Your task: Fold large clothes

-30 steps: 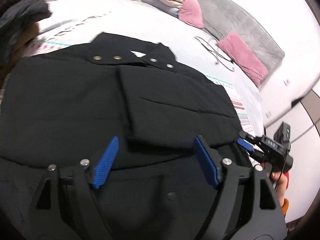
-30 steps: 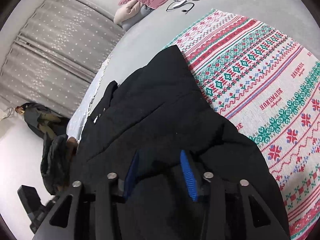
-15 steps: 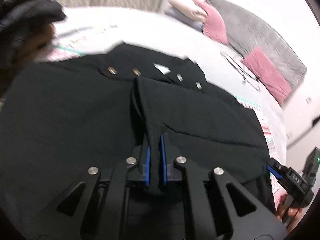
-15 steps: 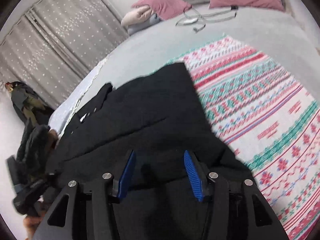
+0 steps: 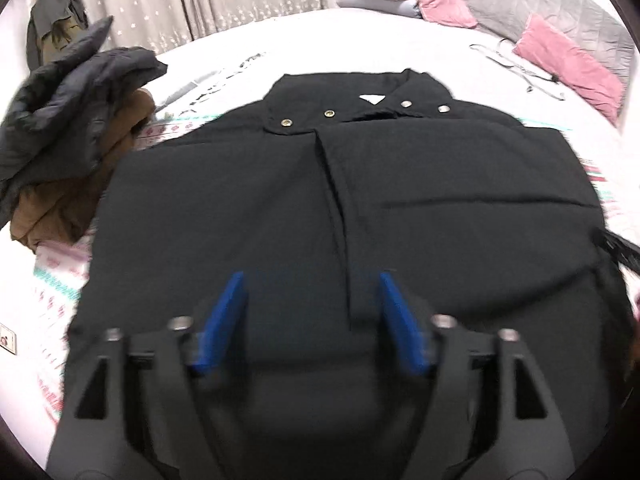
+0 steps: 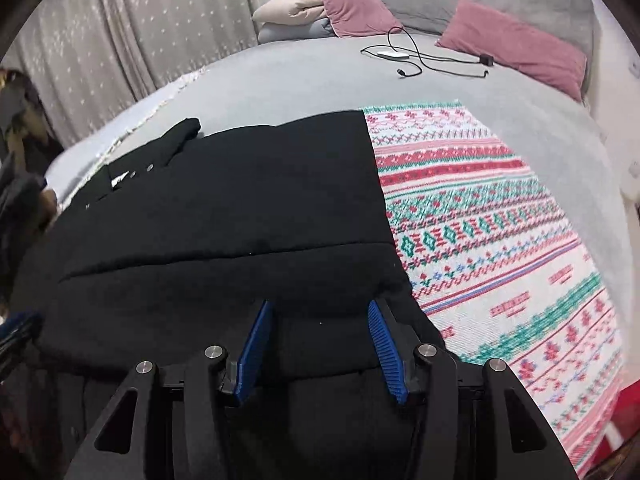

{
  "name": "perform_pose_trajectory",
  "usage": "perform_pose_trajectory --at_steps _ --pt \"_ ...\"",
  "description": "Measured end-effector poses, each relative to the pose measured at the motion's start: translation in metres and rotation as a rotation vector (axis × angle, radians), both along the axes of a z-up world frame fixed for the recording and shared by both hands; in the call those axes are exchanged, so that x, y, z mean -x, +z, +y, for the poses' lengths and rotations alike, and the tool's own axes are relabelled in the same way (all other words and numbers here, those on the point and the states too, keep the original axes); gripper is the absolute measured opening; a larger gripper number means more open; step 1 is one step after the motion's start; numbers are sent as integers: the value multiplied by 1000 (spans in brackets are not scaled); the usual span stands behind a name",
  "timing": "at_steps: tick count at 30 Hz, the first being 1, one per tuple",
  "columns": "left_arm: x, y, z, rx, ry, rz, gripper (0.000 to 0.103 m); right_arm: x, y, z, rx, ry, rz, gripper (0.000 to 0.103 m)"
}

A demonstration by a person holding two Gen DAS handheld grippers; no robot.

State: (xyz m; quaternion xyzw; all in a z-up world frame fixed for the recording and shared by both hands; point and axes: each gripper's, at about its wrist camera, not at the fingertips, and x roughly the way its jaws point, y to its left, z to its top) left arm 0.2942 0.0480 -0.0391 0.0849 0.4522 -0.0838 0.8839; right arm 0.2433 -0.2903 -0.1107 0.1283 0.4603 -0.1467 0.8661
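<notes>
A large black jacket (image 5: pixel 280 200) with metal snaps at the collar lies spread on the bed, both sides folded in to a seam down its middle. My left gripper (image 5: pixel 312 280) is open and empty just above the jacket's lower middle. In the right wrist view the same jacket (image 6: pixel 240 208) lies with its right edge on a patterned blanket. My right gripper (image 6: pixel 316 308) is open and empty over the jacket's lower right part.
A heap of dark grey and brown clothes (image 5: pixel 72 120) lies left of the jacket. The red, green and white patterned blanket (image 6: pixel 500 240) covers the bed to the right. Pink pillows (image 6: pixel 516 44) and a charger cable (image 6: pixel 424 56) lie at the head.
My left gripper was shut on the jacket's middle fold half a second ago; it has opened and let go. The right gripper stayed open and swung a little, and the jacket now lies flatter.
</notes>
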Motion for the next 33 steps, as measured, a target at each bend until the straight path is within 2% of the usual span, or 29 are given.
perform_pose_trajectory --at_steps 2,3,4,6,7,10,15,19,22,26,30,33 --pt "20 21 16 -27 -3 -17 81 1 13 0 -36 18 7 54" --pt "29 28 23 -31 1 -20 82 4 22 1 -82 36 -21 57" --pt "38 37 33 -19 8 -24 84 6 29 5 -121 53 -53 65" --pt "61 54 60 51 33 -15 90 19 43 10 -162 86 -97 79" --pt "70 60 75 90 38 0 94 27 52 16 -172 127 -115 81" --pt "93 69 110 131 10 49 96 42 66 27 -180 165 -120 82" --pt "122 64 163 88 -3 115 96 86 80 39 -193 294 -70 82" --pt "145 52 190 93 -18 187 96 128 87 28 -230 349 -41 82" --pt "158 46 204 104 -35 224 96 156 87 12 -308 350 -26 82" --pt "179 41 223 168 -77 268 96 187 81 -3 -353 315 9 82" --pt "193 29 240 230 -78 293 96 220 65 -12 -399 295 55 82" --pt "198 18 253 243 -61 324 96 235 44 -18 -425 271 99 82"
